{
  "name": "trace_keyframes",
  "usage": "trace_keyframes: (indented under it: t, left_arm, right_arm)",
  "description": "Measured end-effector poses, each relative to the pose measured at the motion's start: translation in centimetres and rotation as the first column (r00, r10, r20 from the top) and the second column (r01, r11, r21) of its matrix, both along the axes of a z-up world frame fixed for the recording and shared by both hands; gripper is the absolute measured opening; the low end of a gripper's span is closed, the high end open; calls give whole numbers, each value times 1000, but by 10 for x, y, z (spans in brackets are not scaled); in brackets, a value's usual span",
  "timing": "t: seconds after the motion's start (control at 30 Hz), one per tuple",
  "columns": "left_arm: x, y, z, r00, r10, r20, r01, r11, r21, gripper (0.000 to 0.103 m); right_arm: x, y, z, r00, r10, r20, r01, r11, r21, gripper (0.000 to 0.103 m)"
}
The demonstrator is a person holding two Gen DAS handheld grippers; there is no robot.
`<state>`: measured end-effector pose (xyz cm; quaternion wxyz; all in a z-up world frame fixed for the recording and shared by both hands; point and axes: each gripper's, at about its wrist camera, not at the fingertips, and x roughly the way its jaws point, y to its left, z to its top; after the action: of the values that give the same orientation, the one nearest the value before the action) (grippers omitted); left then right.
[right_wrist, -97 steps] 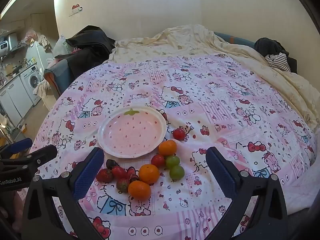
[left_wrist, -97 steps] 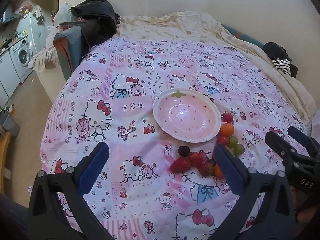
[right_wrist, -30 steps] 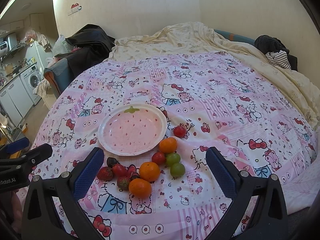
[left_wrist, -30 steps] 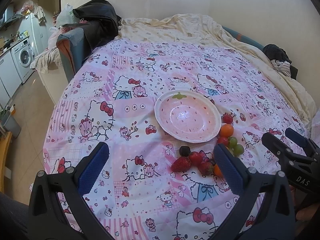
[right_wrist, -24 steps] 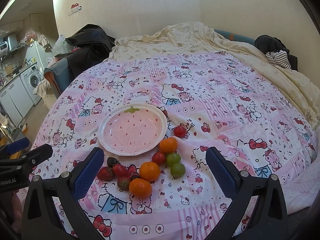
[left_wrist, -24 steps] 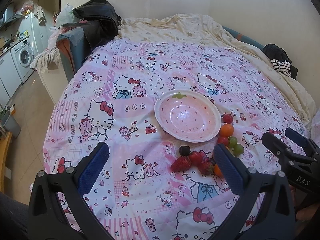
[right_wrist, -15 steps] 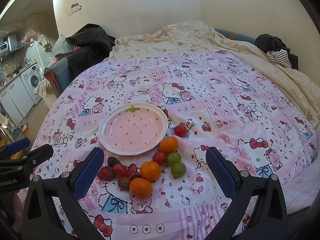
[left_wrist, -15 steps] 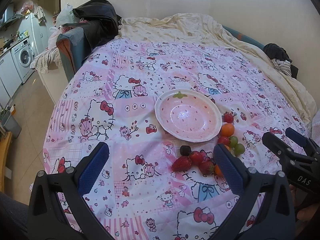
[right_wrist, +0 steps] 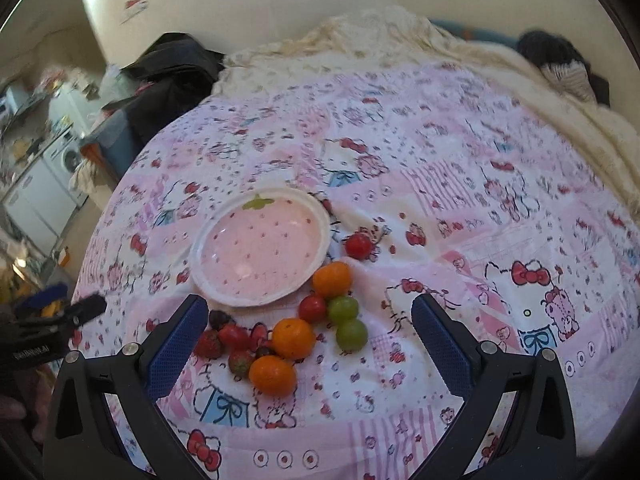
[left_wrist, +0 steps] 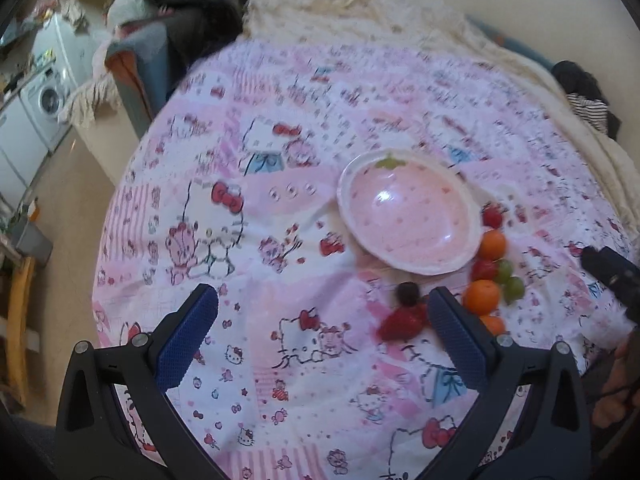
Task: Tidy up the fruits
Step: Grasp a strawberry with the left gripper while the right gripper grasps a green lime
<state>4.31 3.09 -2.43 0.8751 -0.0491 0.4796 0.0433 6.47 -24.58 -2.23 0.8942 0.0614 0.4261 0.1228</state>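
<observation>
A pink strawberry-print plate (right_wrist: 208,248) lies empty on the Hello Kitty quilt; it also shows in the left wrist view (left_wrist: 348,208). Loose fruit lies beside it: oranges (right_wrist: 293,338), green grapes (right_wrist: 351,334), cherry tomatoes (right_wrist: 358,245), strawberries (right_wrist: 234,336) and a dark grape (right_wrist: 217,319). The same fruit shows in the left wrist view (left_wrist: 482,297). My right gripper (right_wrist: 306,322) is open and empty above the fruit cluster. My left gripper (left_wrist: 320,320) is open and empty, left of the fruit, its right finger hiding some strawberries.
The quilt (right_wrist: 440,208) covers a bed with a cream blanket (right_wrist: 380,36) behind. Dark clothes (right_wrist: 172,68) lie on a chair at the far left. A washing machine (left_wrist: 48,96) stands beyond the bed's left edge. Striped clothes (right_wrist: 568,76) lie far right.
Both grippers have moved forward and lower toward the fruit, so plate and fruit look larger. The views are blurred by motion. Both stay open and empty.
</observation>
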Motion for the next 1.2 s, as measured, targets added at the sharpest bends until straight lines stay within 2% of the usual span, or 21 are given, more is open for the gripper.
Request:
trace_keyframes:
  t: [0.13,0.17,0.27,0.3,0.37,0.43,0.5,0.6,0.73,0.83,0.9,0.97,1.03,1.13,1.2]
  left_arm:
    - [15,-1,-27,993,-36,-116,29,998,-61,102]
    - [18,-5,-33,988,-56,-142,47,997,-63,97]
    - [27,-26,-59,953,-174,-249,162,985,-65,91]
    - [30,-40,-71,922,-253,-293,244,967,-68,91]
    - [33,-57,-81,874,-349,-336,354,934,-50,82]
    - [36,-75,-91,808,-454,-374,483,875,-19,79]
    - [40,-84,-97,760,-513,-400,559,829,-1,75]
    - [47,-89,-106,713,-557,-426,606,795,-24,72]
    - [48,-96,-109,665,-615,-423,662,748,-48,66]
    - [53,-103,-113,643,-631,-434,678,733,-61,63]
    - [55,-104,-113,639,-635,-435,680,730,-66,55]
    - [58,-108,-118,642,-634,-432,678,732,-66,41]
    - [68,-107,-116,632,-641,-435,674,732,-100,32]
    - [73,-101,-109,632,-635,-444,667,737,-105,31]
    - [74,-97,-107,647,-622,-442,650,752,-108,31]
  right_arm:
    - [33,-19,-13,992,-23,-123,29,998,47,103]
    - [38,-22,-18,988,-25,-150,34,998,60,103]
    - [54,-27,-33,972,-21,-234,38,997,66,103]
    - [57,-28,-37,968,-20,-251,37,997,62,103]
    - [59,-30,-41,965,-37,-261,55,997,62,103]
    - [60,-32,-44,961,-41,-274,63,995,73,103]
    - [60,-34,-47,958,-42,-285,65,995,71,103]
    - [62,-35,-49,955,-43,-293,66,995,70,103]
    - [63,-36,-50,953,-41,-299,66,995,72,103]
    - [64,-37,-51,953,-42,-300,67,995,73,103]
    - [64,-38,-51,952,-44,-304,70,995,75,103]
    - [64,-37,-52,951,-43,-305,69,995,75,103]
    - [63,-36,-52,952,-42,-305,66,995,72,103]
    - [63,-35,-51,953,-39,-301,62,996,69,103]
    - [62,-34,-50,955,-36,-295,57,996,66,103]
